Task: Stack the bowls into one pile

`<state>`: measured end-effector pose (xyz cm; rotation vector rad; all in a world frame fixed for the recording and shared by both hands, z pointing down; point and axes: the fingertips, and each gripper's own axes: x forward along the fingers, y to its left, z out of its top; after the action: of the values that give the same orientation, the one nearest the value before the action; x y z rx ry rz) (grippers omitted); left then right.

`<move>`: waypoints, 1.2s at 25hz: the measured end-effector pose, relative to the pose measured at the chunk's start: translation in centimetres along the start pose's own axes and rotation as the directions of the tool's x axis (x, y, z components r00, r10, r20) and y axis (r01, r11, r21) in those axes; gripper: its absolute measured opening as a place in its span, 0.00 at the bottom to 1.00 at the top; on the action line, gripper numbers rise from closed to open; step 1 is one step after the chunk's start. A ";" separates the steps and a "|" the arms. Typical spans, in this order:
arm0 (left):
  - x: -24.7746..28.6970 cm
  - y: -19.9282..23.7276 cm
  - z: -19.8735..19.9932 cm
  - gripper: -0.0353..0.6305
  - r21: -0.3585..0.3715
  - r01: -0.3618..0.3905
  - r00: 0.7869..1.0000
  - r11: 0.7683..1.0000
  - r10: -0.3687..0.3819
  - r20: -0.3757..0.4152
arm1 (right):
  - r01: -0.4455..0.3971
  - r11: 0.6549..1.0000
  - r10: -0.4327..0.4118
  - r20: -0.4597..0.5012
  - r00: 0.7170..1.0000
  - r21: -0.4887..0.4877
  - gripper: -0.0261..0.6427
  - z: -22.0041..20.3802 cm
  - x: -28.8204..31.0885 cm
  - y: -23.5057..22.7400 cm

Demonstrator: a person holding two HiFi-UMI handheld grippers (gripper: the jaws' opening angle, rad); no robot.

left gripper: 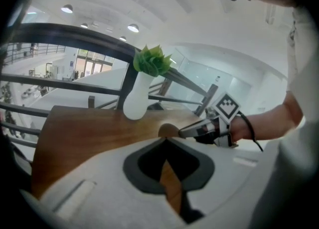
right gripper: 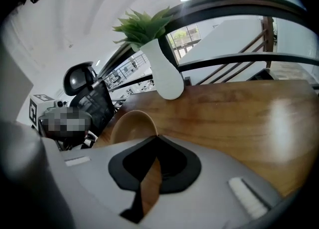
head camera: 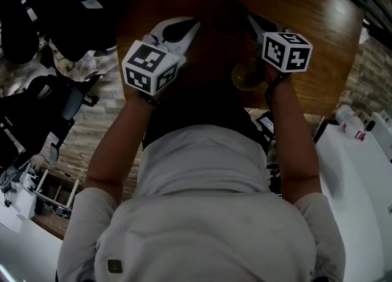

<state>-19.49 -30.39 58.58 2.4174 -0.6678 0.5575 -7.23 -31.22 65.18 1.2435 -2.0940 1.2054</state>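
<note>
Bowl (right gripper: pixel 130 126) rim pinched between right gripper (right gripper: pixel 155 137) fingers (right gripper: pixel 214 173).

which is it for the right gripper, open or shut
Shut: the right gripper pinches the wooden bowl by its rim, tips together.

A white vase (left gripper: pixel 135 101) with green leaves (left gripper: pixel 152 59) stands on the brown table (left gripper: pixel 84 133), at eleven o'clock in the left gripper view. A black railing (left gripper: pixel 75 36) runs behind it. The right gripper view shows a black chair (right gripper: pixel 82 86) at nine o'clock.
</note>
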 end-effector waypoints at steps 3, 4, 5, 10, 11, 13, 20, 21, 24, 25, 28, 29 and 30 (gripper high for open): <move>-0.5 -1.3 0.8 0.06 0.020 -0.004 1.000 1.000 0.004 0.019 | 0.002 1.000 -0.002 0.029 1.000 -0.009 0.06 0.4 -2.2 0.3; -0.8 -1.9 1.0 0.06 0.025 -0.006 1.000 1.000 0.006 0.024 | 0.001 1.000 0.000 0.038 0.999 -0.011 0.06 0.5 -3.1 0.5; -1.0 -2.5 1.3 0.06 0.032 -0.008 1.000 0.999 0.007 0.029 | -0.001 1.000 0.001 0.046 0.999 -0.012 0.06 0.5 -4.0 0.7; -2.6 -5.3 2.8 0.06 0.061 -0.016 0.998 0.998 0.012 0.069 | -0.007 0.999 0.011 0.088 0.996 -0.042 0.06 0.9 -8.1 2.1; -3.1 -5.8 3.2 0.06 0.068 -0.019 0.997 0.998 0.014 0.080 | -0.008 0.999 0.013 0.096 0.995 -0.050 0.06 0.9 -9.0 2.6; -4.0 -6.9 4.0 0.06 0.082 -0.028 0.995 0.996 0.019 0.102 | -0.010 0.998 0.017 0.112 0.994 -0.068 0.06 1.0 -10.9 3.3; -6.6 -12.0 7.2 0.06 0.106 -0.041 0.986 0.994 0.022 0.168 | -0.019 0.989 0.047 0.191 0.980 -0.143 0.06 3.2 -18.7 5.7; -7.1 -12.6 7.6 0.06 0.108 -0.045 0.983 0.993 0.025 0.181 | -0.021 0.988 0.053 0.204 0.978 -0.154 0.06 3.6 -19.8 6.1; -8.2 -14.8 8.9 0.06 0.113 -0.058 0.975 0.992 0.033 0.218 | -0.036 0.985 0.076 0.241 0.967 -0.169 0.06 4.6 -23.1 7.1; -8.5 -15.7 9.3 0.06 0.115 -0.062 0.973 0.991 0.034 0.226 | -0.043 0.984 0.086 0.253 0.964 -0.172 0.06 4.7 -24.3 7.4; -9.2 -18.3 10.5 0.06 0.129 -0.081 0.967 0.988 0.046 0.252 | -0.064 0.980 0.116 0.279 0.953 -0.189 0.06 4.8 -27.6 7.9; -9.3 -18.9 10.9 0.06 0.133 -0.088 0.964 0.987 0.051 0.260 | -0.069 0.978 0.124 0.283 0.951 -0.196 0.06 4.7 -28.5 7.8; -9.4 -19.5 11.1 0.06 0.137 -0.096 0.962 0.986 0.057 0.266 | -0.074 0.976 0.131 0.285 0.950 -0.203 0.06 4.5 -29.2 7.8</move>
<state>-13.19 -20.09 37.43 2.6427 -0.8600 0.3299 1.34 -18.93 38.57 1.3062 -2.4524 0.8748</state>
